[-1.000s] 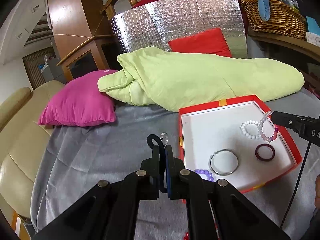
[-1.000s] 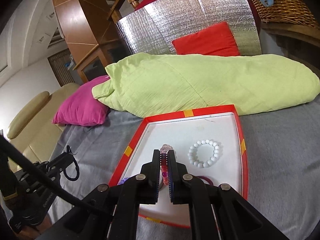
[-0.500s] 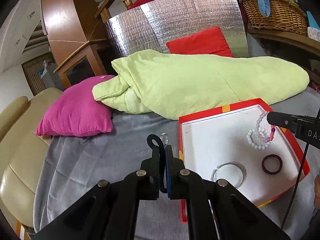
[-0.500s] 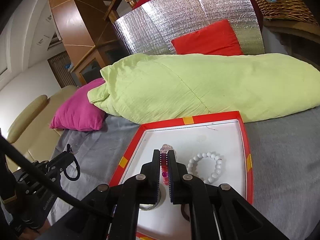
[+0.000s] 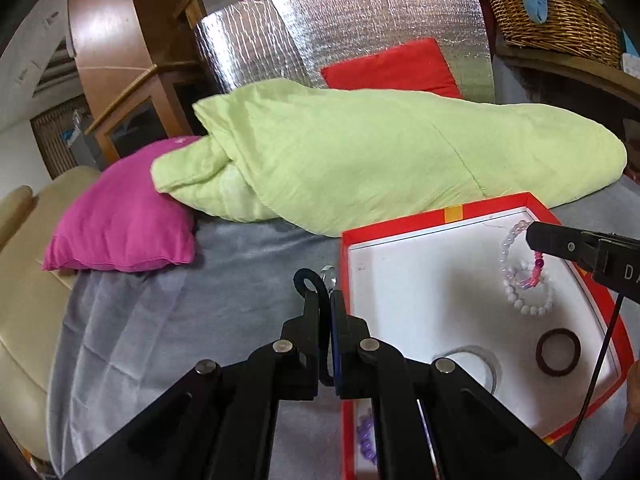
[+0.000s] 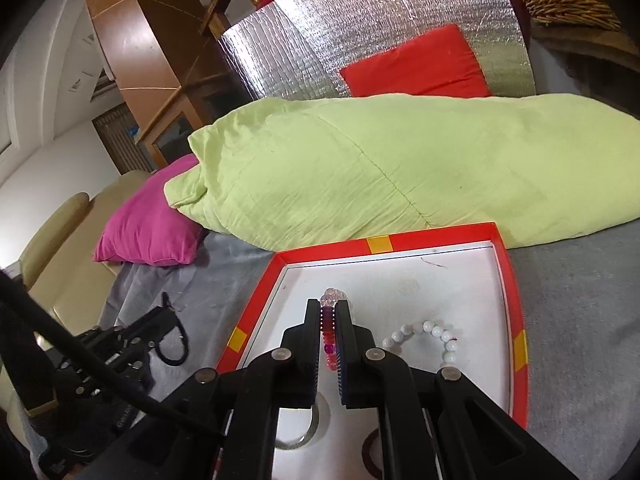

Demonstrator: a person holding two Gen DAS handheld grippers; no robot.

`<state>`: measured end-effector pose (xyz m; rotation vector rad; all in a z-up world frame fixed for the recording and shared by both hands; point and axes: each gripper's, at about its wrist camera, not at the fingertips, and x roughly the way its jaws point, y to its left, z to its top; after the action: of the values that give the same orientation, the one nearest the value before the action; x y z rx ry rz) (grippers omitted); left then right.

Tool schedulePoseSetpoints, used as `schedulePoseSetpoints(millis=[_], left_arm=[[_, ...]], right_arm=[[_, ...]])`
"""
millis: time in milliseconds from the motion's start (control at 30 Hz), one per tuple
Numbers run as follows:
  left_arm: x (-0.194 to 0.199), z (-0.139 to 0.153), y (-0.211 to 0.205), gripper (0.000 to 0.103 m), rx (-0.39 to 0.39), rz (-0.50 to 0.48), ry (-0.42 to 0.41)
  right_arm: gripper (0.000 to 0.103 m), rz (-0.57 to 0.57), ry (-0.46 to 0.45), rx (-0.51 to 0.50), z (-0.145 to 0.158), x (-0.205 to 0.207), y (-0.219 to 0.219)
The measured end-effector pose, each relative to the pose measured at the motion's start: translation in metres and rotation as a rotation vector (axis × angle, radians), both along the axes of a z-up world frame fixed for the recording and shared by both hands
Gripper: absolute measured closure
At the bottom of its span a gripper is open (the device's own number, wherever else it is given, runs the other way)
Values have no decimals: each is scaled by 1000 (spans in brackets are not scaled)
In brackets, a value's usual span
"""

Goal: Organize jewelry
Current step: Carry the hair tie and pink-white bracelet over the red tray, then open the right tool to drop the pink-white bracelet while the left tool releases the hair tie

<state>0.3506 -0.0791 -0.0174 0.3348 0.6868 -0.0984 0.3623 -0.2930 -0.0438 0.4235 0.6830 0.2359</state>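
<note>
A red box (image 5: 440, 216) with a white floor (image 6: 472, 304) lies on the grey bed cover. In it lie a white bead bracelet (image 5: 532, 308) (image 6: 434, 330), a dark red ring (image 5: 558, 352), a silver bangle (image 5: 486, 360) (image 6: 308, 434) and purple beads (image 5: 366, 436). My right gripper (image 6: 329, 312) (image 5: 534, 236) is shut on a pink and clear bead bracelet (image 6: 329, 336) (image 5: 520, 256) above the white one. My left gripper (image 5: 324, 300) (image 6: 168, 312) is shut on a black cord with a clear pendant (image 5: 306, 278), left of the box.
A rolled green quilt (image 5: 380, 156) lies behind the box, with a magenta pillow (image 5: 124, 224) at its left and a red cushion (image 5: 392, 68) against a silver foil panel (image 5: 344, 28). A wicker basket (image 5: 552, 16) stands at the back right. A beige couch (image 5: 24, 300) borders the left.
My right gripper has carried the pink bead bracelet further back over the box, above the white bracelet. The left gripper has kept its hold and drifted slightly toward the box.
</note>
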Motion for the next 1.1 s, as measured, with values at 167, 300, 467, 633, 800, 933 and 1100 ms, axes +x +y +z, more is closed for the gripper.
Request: schedulePoseSetpoints(millis=[167, 300, 467, 633, 800, 933, 1100], left_arm=[[19, -14, -2, 97, -70, -43, 75], [31, -29, -2, 97, -113, -60, 145], [42, -45, 1, 97, -157, -68, 207], [46, -58, 0, 97, -167, -78, 252], [46, -62, 3, 97, -158, -75, 272], [46, -62, 6, 97, -166, -68, 279], [44, -56, 8, 79, -166, -77, 275]], right_arm=[[95, 11, 29, 8, -7, 12, 4], [95, 21, 66, 30, -18, 22, 8], [95, 34, 98, 79, -27, 31, 11], [95, 52, 135, 120, -39, 37, 21], [95, 31, 170, 112, -49, 39, 24], [94, 8, 185, 107, -51, 39, 20], [92, -6, 202, 84, -50, 39, 16]])
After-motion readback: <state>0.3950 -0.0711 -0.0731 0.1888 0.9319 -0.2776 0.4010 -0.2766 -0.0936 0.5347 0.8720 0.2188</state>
